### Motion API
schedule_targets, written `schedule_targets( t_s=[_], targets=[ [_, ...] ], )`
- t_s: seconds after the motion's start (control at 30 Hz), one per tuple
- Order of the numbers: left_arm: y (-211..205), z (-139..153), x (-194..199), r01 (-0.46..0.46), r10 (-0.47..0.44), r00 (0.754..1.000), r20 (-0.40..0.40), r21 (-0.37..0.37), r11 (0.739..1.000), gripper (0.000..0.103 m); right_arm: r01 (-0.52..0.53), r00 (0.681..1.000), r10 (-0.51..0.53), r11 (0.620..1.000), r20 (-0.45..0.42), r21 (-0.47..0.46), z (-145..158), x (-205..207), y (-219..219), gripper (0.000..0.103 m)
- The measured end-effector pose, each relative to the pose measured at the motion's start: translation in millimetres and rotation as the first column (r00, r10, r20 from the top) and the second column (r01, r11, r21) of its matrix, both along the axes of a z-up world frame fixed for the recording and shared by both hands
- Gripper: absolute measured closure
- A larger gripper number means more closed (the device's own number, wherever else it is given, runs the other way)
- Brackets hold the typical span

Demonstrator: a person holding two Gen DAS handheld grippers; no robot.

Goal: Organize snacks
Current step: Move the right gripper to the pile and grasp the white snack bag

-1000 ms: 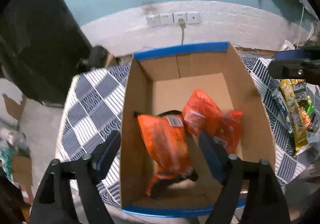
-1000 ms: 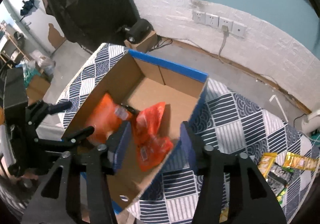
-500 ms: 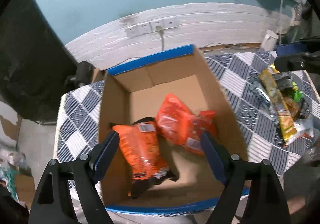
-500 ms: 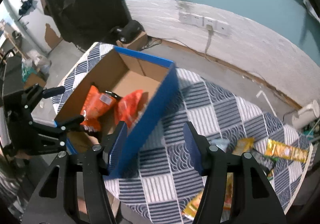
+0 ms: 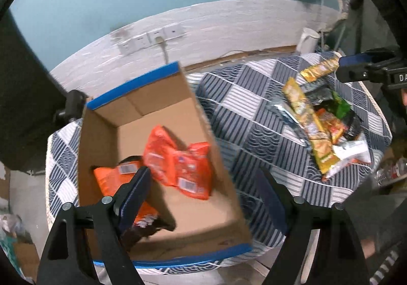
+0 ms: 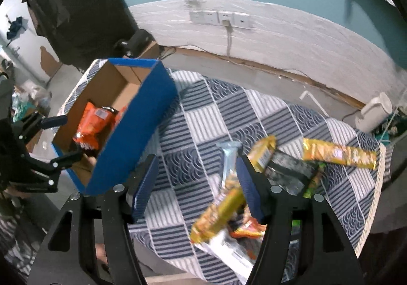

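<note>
A cardboard box (image 5: 162,96) with blue outer sides (image 6: 137,119) stands at the left end of the checked tablecloth (image 5: 244,112). Two orange snack packets (image 5: 178,160) (image 5: 114,178) lie on its floor. My left gripper (image 5: 203,193) hangs open above the box's right wall, one finger over the packets and the other over the cloth. A heap of yellow, black and green snack packets (image 6: 279,168) lies at the cloth's right end. My right gripper (image 6: 197,183) is above the cloth at the heap's left edge, its jaws opening with nothing gripped between them.
A long yellow packet (image 6: 338,154) lies apart at the heap's far side. The cloth's edge drops off near the right. Behind the table are wall sockets (image 6: 218,17), a white jug (image 6: 374,114) and a dark object (image 6: 134,40) on the floor.
My right gripper swung from over the box to the snack heap on the right, its jaws widening. My left gripper slid right, so its right finger now sits outside the box.
</note>
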State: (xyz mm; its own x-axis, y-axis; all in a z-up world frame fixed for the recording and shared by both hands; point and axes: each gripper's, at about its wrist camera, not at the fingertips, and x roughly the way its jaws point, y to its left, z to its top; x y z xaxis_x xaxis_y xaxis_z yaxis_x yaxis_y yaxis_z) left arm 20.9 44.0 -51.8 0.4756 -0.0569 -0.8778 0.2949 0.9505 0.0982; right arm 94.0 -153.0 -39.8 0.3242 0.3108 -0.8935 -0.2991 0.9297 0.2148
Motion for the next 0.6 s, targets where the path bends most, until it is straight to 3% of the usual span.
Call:
schedule_targets(
  t_s=[0.37,0.6],
  targets=[
    [-47.6,-15.6,-6.0,0.087,-0.087,0.995,-0.048,-0.006,0.996,0.018,-0.052,0.997,0.052,0.999,-0.054,0.003,-28.4,-43.0,-43.1,0.039],
    [-72.3,-39.9,-12.9,0.111,-0.114,0.987,-0.111,-0.029,0.993,0.018,-0.106,0.989,0.105,0.994,-0.105,-0.002,-58.1,-67.4,-52.4,0.039]
  ],
)
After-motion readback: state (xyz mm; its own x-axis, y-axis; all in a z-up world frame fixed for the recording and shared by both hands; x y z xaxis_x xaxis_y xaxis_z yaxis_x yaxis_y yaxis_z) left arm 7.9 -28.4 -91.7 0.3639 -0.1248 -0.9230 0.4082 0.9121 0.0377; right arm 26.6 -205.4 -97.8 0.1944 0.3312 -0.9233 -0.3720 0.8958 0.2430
